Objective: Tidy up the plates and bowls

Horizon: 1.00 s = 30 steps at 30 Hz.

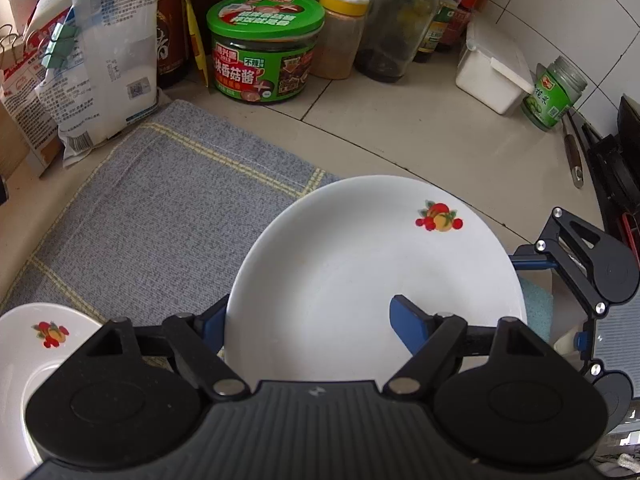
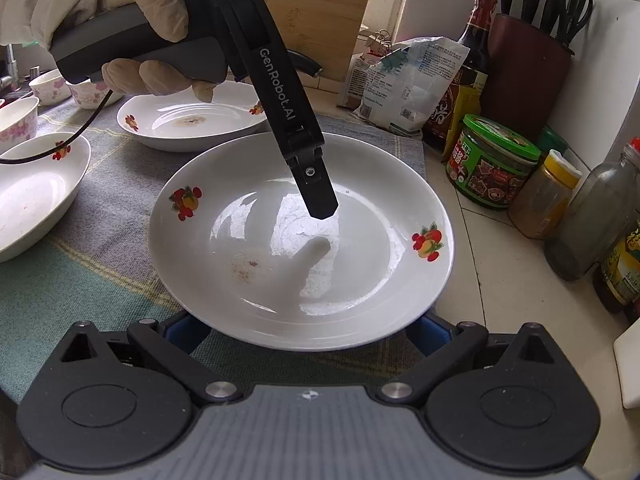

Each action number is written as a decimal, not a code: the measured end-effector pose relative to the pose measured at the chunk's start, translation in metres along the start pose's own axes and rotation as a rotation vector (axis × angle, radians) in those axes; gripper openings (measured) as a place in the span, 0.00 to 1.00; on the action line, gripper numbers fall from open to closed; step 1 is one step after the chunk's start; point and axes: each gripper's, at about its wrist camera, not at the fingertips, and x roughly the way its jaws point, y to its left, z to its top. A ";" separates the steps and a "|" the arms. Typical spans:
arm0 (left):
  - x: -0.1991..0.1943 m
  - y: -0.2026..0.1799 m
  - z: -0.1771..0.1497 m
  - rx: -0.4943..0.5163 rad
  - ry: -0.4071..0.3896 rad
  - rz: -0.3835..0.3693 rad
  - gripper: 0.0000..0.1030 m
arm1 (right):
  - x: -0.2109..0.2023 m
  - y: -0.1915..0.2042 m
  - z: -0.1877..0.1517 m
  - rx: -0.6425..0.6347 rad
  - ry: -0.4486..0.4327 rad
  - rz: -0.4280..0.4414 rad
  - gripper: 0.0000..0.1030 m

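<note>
A white plate with fruit decals (image 1: pixel 360 272) is held tilted above the grey cloth (image 1: pixel 168 216). My left gripper (image 1: pixel 308 320) is shut on its rim, one blue finger (image 1: pixel 408 320) over the inside, the other below. The same plate (image 2: pixel 300 240) shows in the right wrist view, with the left gripper's finger (image 2: pixel 316 188) reaching in from above. My right gripper (image 2: pixel 308 332) is open, its blue fingers under the plate's near rim on both sides. A second plate (image 2: pixel 192 120) and a third (image 2: pixel 36 196) lie on the cloth behind and to the left.
Small flowered bowls (image 2: pixel 52 84) stand at the far left. Bags (image 1: pixel 92 60), a green-lidded jar (image 1: pixel 264 48), spice bottles (image 1: pixel 344 36), a white box (image 1: pixel 492 68) and a knife block (image 2: pixel 528 64) line the counter's back and right side.
</note>
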 end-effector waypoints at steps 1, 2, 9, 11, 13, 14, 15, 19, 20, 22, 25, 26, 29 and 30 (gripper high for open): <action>0.002 0.001 0.001 -0.001 0.000 0.001 0.78 | 0.001 0.000 0.000 0.002 0.001 -0.002 1.00; 0.003 0.002 0.002 -0.001 0.000 0.001 0.78 | 0.001 -0.001 0.000 0.002 0.001 -0.004 1.00; 0.011 0.006 0.005 0.002 0.004 0.013 0.78 | 0.007 -0.003 0.001 0.014 0.011 -0.003 1.00; 0.012 0.007 0.005 -0.003 0.006 0.014 0.78 | 0.008 -0.004 0.000 0.016 0.012 -0.001 1.00; 0.014 0.007 0.005 -0.003 0.009 0.019 0.78 | 0.010 -0.006 0.001 0.021 0.015 0.006 1.00; 0.014 0.007 0.005 0.000 0.008 0.021 0.78 | 0.010 -0.006 0.001 0.025 0.014 0.008 1.00; 0.016 0.007 0.005 0.004 0.009 0.023 0.78 | 0.010 -0.007 0.001 0.029 0.013 0.009 1.00; 0.019 0.007 0.006 0.001 0.010 0.033 0.78 | 0.012 -0.007 0.000 0.057 0.012 0.008 1.00; 0.019 0.007 0.006 0.003 0.009 0.034 0.78 | 0.012 -0.008 0.000 0.064 0.014 0.009 1.00; 0.019 0.007 0.006 0.005 0.006 0.031 0.80 | 0.012 -0.008 -0.001 0.068 0.018 0.006 1.00; 0.017 0.006 0.006 0.006 -0.008 0.030 0.84 | 0.010 -0.007 -0.002 0.066 0.017 0.001 1.00; 0.017 0.006 0.006 0.006 -0.013 0.036 0.87 | 0.009 -0.007 -0.002 0.065 0.016 -0.001 1.00; 0.011 0.003 0.003 0.011 -0.033 0.055 0.87 | 0.004 -0.007 -0.004 0.071 0.010 -0.004 1.00; 0.009 0.002 0.001 0.010 -0.042 0.061 0.87 | 0.002 -0.007 -0.005 0.077 0.008 -0.004 1.00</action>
